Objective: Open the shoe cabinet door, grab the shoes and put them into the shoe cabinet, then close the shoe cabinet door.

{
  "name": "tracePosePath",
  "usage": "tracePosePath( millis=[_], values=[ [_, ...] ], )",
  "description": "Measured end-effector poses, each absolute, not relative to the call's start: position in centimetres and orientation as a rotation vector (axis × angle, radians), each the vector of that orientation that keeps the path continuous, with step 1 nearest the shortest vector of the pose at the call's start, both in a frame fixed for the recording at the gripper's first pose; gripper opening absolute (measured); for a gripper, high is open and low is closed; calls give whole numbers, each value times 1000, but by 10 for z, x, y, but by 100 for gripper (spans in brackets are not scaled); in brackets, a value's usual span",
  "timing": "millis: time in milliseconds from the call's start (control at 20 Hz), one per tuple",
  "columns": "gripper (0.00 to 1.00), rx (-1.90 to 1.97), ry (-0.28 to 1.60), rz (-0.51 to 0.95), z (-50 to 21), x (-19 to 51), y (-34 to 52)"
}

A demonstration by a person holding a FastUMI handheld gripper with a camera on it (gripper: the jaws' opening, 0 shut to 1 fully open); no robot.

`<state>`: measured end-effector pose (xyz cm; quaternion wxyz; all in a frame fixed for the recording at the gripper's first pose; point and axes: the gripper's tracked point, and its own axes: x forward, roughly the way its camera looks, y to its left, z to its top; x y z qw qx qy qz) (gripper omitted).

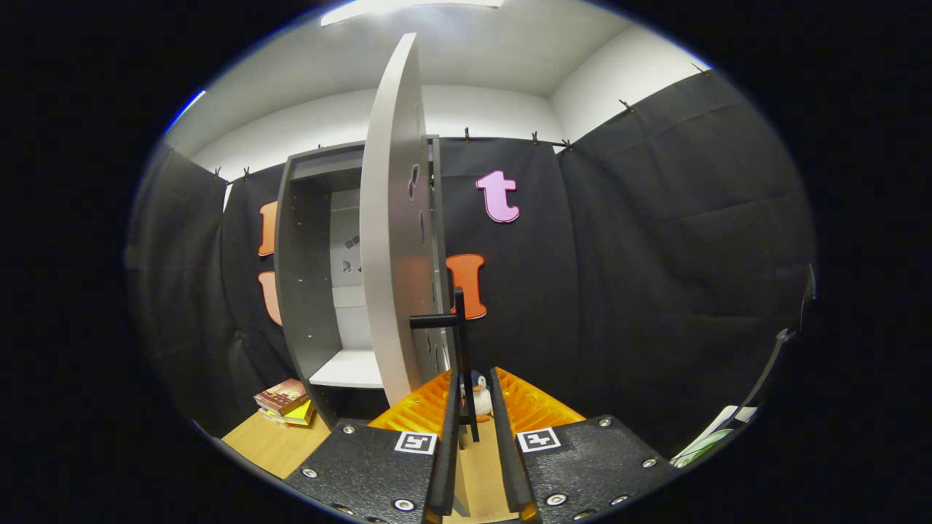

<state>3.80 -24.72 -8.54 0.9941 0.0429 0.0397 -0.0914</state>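
The shoe cabinet stands against the black cloth wall with its door swung wide, edge-on to the gripper. The door's black bar handle runs vertically between the two fingers; the gap on either side is narrow, and contact cannot be confirmed, so whether the gripper is clenched on the handle cannot be told. Inside the cabinet, a pale shelf is exposed. A small penguin toy sits just beyond the fingers on the wooden worktop. A stack of books lies beside the cabinet base.
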Motion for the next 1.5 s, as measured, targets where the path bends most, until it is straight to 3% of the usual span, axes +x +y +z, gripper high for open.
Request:
tracePosePath(
  millis=[550, 750, 1150, 1300, 1500],
  values=[
    [28, 83, 84, -205, -87, 19, -277],
    [33, 75, 60, -212, -71, 5, -269],
    [79, 59, 25, -173, -37, -21, -197],
    [91, 61, 19, -127, -31, -15, -154],
    [93, 62, -6, -68, -20, 0, -98]
  ],
)
